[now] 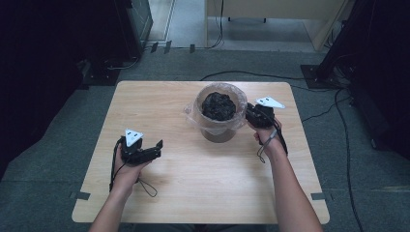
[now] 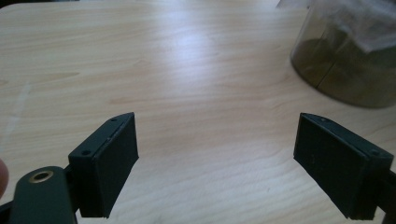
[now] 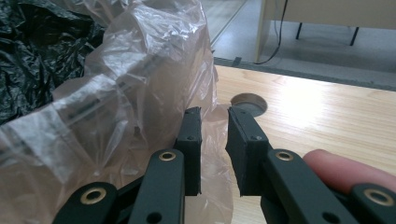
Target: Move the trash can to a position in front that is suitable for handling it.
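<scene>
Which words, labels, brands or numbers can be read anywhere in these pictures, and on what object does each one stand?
None: no readable text stands on the clear plastic bag, the bin, the black bag, the table or either claw.

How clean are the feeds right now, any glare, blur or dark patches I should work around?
High view: table evenly lit, room edges nearly black. Left gripper view: broad sheen on the wood, the bin at the corner soft. Right gripper view: the clear bag throws pale highlights, the black bag stays dark, and the near tongs look slightly soft.
</scene>
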The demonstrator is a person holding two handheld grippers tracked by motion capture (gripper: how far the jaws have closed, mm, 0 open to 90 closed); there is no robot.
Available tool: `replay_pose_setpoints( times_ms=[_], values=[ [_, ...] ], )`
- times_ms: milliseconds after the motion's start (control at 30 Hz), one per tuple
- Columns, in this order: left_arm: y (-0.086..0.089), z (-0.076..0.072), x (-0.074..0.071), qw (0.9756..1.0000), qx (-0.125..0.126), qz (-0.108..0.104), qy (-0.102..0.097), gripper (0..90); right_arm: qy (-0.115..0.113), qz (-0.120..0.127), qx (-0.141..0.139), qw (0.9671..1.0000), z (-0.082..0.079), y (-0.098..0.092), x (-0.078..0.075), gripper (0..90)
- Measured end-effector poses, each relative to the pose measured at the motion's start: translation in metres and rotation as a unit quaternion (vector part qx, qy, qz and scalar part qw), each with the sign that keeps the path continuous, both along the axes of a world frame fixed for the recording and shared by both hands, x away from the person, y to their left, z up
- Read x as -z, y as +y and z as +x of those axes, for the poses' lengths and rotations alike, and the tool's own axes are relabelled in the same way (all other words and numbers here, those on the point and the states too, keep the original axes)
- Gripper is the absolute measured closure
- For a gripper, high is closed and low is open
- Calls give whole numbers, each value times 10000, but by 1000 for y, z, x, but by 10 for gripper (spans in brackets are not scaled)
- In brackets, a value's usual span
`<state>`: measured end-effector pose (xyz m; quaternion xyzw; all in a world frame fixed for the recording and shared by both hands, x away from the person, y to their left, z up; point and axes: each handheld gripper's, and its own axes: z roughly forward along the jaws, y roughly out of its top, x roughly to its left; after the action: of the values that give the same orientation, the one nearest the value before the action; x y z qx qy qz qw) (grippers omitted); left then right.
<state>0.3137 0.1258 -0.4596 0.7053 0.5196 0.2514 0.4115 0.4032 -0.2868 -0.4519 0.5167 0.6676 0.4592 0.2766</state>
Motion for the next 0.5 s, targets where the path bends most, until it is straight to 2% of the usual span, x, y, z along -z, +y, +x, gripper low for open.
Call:
replay_pose_setpoints(
  times_ms=[167,267,367,500],
  values=[
    [-9,9,-4,9999,16,-8,-117,136,-8,129,-80,9999,-3,9,1,761],
    [-17,21,-9,9998,-43,-8,-202,136,-8,157,-140,9998,-5,15,1,762],
    [-22,28,-13,9990,-73,-54,-434,157,-28,165,-208,9996,-7,21,1,762],
    [-28,40,-16,9985,-206,-171,-471,158,-42,182,-286,9994,-9,30,1,761]
  ],
)
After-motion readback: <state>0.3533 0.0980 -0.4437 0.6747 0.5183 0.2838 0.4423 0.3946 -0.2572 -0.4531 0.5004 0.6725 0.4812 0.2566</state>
